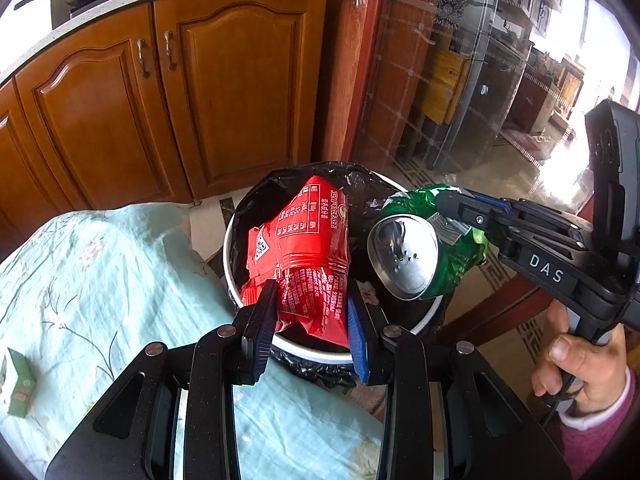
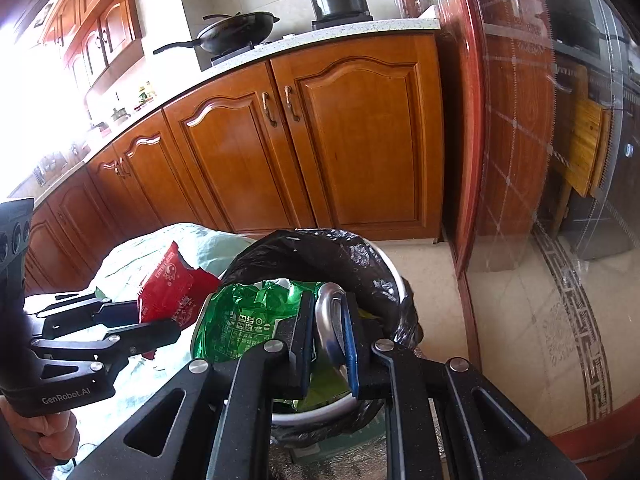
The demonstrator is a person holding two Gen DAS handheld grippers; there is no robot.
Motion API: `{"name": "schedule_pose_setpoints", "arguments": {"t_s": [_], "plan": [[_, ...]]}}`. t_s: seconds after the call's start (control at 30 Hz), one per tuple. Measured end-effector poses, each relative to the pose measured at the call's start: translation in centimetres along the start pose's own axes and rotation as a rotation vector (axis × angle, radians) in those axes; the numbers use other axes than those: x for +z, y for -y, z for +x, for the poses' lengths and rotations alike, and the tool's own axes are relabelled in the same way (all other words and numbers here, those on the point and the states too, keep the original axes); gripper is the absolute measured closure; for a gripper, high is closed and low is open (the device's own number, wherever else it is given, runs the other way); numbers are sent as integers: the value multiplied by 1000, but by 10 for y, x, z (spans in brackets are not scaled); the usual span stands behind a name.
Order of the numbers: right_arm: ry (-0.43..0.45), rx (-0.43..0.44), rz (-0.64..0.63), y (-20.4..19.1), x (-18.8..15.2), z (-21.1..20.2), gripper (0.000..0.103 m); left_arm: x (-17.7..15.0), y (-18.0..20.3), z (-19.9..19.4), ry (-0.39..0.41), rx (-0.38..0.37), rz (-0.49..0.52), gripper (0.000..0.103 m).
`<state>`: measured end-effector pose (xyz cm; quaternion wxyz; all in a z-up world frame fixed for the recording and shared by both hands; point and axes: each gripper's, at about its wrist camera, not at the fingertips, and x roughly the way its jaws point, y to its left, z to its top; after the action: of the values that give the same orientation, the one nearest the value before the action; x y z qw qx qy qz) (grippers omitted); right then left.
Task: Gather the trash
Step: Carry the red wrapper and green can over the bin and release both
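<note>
My left gripper (image 1: 312, 304) is shut on a crumpled red snack wrapper (image 1: 308, 240) and holds it over the mouth of a white trash bin (image 1: 228, 248) lined with a black bag (image 1: 360, 184). My right gripper (image 2: 328, 312) is shut on a crushed green can (image 2: 240, 316) and holds it over the bin's right side. In the left wrist view the can (image 1: 416, 252) shows its silver end, with the right gripper (image 1: 452, 208) coming in from the right. In the right wrist view the left gripper (image 2: 160, 320) holds the red wrapper (image 2: 176, 292) at the left.
A table with a pale green floral cloth (image 1: 100, 300) lies left of the bin; a small green box (image 1: 18, 384) sits on it. Wooden kitchen cabinets (image 1: 200, 92) stand behind. A red-framed glass door (image 2: 560, 160) is on the right, tiled floor (image 2: 520, 340) beneath.
</note>
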<state>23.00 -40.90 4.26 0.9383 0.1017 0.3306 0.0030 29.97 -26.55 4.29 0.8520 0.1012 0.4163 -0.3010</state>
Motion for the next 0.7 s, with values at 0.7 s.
{"name": "schedule_pose_setpoints", "arguments": {"t_s": [0.7], "plan": [[-45,-5,-13,8,5,26,90,7,8,36,-69,15,29,72]]}}
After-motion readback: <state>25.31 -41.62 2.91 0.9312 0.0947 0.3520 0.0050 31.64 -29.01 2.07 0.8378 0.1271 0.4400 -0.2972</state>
